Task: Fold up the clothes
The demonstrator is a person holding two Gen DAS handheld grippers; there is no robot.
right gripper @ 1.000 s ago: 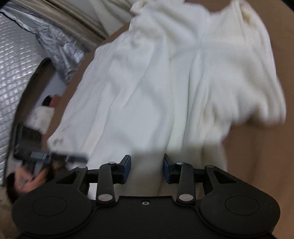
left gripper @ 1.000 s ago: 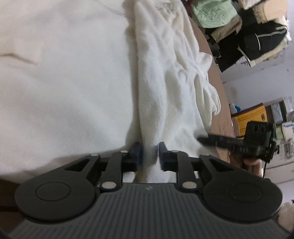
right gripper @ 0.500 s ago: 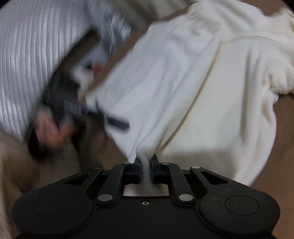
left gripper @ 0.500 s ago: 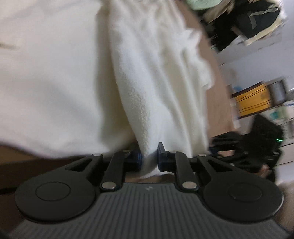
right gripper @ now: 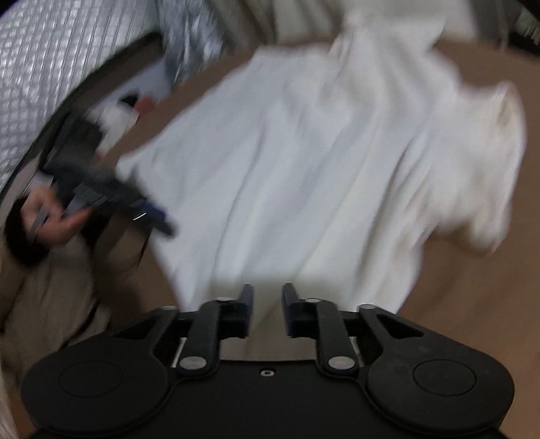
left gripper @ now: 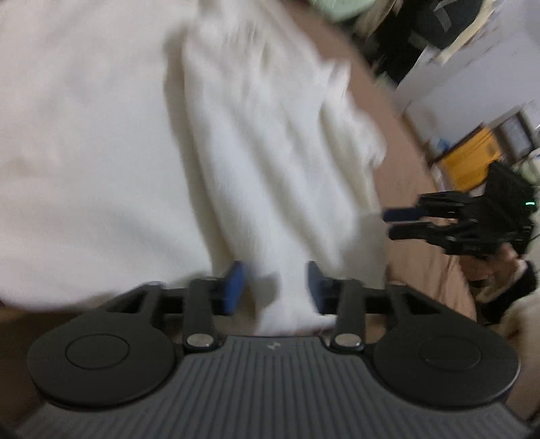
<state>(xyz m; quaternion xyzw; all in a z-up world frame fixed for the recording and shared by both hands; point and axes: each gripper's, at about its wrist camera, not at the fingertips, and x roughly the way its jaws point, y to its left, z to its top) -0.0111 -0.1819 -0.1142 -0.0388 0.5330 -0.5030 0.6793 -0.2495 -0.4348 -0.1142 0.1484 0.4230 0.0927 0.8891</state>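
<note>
A white fleece garment (left gripper: 141,141) lies spread on a brown surface (left gripper: 398,175); both views are motion-blurred. My left gripper (left gripper: 274,280) is open, with a fold of the garment's edge lying loose between its blue-padded fingers. My right gripper (right gripper: 266,297) is open just off the garment's (right gripper: 320,162) near edge, nothing held. The right gripper also shows at the right of the left wrist view (left gripper: 401,221), beside the cloth edge. The left gripper shows at the left of the right wrist view (right gripper: 158,219), held in a hand.
A heap of dark, green and cream clothes (left gripper: 422,27) sits at the far end of the surface. A yellow cabinet (left gripper: 469,162) stands beyond the right edge. A silver quilted sheet (right gripper: 67,60) lies at the left.
Both grippers were shut on the garment's edge half a second ago; both have now opened and let go. The cloth has dropped back onto the surface.
</note>
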